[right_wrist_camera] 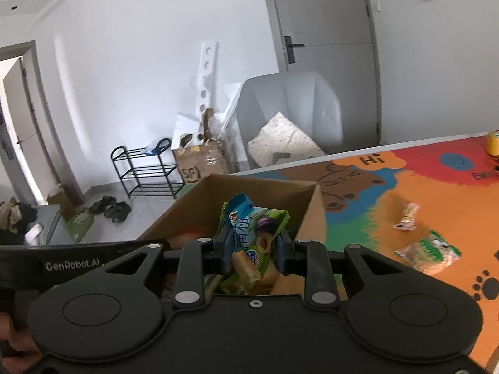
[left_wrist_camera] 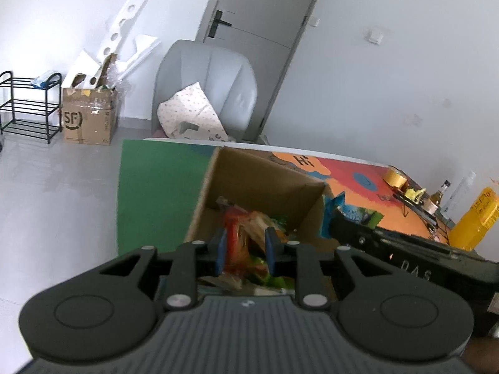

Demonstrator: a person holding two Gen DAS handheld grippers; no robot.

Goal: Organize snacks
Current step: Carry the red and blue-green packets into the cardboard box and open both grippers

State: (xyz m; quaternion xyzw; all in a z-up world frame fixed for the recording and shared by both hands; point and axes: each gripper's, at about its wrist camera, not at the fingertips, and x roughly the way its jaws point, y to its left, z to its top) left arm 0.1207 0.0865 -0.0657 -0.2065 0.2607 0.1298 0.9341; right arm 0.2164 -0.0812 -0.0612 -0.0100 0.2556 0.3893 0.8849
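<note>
Snack packets, light and crinkly: right hand-held gripper [right_wrist_camera: 254, 254] clamps a green-and-blue foil packet [right_wrist_camera: 254, 230] by its middle above the open brown cardboard box [right_wrist_camera: 265, 187]; left hand-held gripper [left_wrist_camera: 244, 251] pinches an orange-red wrapper [left_wrist_camera: 238, 246] there.

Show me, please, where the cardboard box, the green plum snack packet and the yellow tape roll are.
cardboard box [right_wrist_camera: 265, 188], right wrist view, inner far wall.
green plum snack packet [right_wrist_camera: 265, 227], right wrist view, printed front.
yellow tape roll [left_wrist_camera: 394, 178], left wrist view, outer side.
</note>
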